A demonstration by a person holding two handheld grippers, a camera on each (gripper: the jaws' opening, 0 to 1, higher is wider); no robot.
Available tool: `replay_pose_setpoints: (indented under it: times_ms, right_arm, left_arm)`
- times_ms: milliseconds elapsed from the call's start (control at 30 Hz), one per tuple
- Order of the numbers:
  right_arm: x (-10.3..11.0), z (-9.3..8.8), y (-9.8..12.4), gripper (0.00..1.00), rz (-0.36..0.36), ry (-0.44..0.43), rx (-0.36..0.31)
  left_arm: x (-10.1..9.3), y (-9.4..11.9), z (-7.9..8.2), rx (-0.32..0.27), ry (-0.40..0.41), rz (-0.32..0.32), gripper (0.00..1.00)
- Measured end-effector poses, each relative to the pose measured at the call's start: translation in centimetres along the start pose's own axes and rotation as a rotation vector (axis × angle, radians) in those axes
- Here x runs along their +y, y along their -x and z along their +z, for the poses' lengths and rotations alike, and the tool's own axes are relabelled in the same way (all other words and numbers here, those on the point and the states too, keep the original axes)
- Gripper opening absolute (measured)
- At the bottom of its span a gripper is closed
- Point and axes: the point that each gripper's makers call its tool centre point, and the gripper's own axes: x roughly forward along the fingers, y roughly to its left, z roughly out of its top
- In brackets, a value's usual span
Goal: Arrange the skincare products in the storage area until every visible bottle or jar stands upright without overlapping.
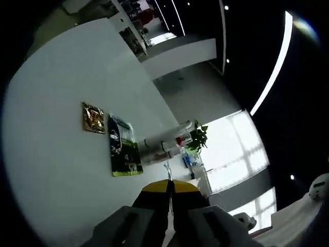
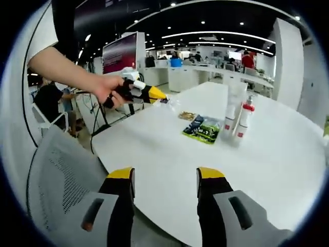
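Both grippers hovering over white table (image 2: 169, 149), neither holding a product.

Left gripper (image 1: 170, 186): jaws sitting together, pinching a thin clear scrap at tips, raised above table; in right gripper view, being gripped by a hand (image 2: 110, 90) at upper left. Right gripper (image 2: 165, 177): jaws standing wide apart, nothing btwn, near table's front edge. 2 white bottles (image 2: 237, 119) standing upright, touching, 1 w/ red cap, well beyond jaws. Green sachet (image 2: 204, 129) lying flat just beside them; small gold packet (image 2: 187, 116) lying further back.

Bottle (image 2: 245, 122) labels too small to read, sachet (image 1: 124, 147) print blurred, chair (image 2: 56, 175) cut off at edge
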Motion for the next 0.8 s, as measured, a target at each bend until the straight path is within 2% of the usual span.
replay_pose_setpoints:
  times_ms: [300,467,633,800]
  right_arm:
    - [-0.3,-0.7,-0.3,0.43,-0.016,0.001,0.038]
    - [-0.6,-1.0,-0.3,0.43,-0.027,-0.009,0.047]
    - [-0.7,-1.2,-0.4,0.41,-0.028,-0.006,0.06]
    - [-0.5,-1.6,-0.5,0.41,-0.019,0.001,0.078]
  left_arm:
    - [3.7,-0.6,2.1,-0.019,0.038,0.071,0.01]
    - [6.0,-1.0,2.5,0.012,0.046,0.141,0.01]
    - [7.1,-1.7,3.4,0.009,0.06,0.165,0.01]
    - [8.3,-2.5,3.5,0.032,0.058,0.193,0.01]
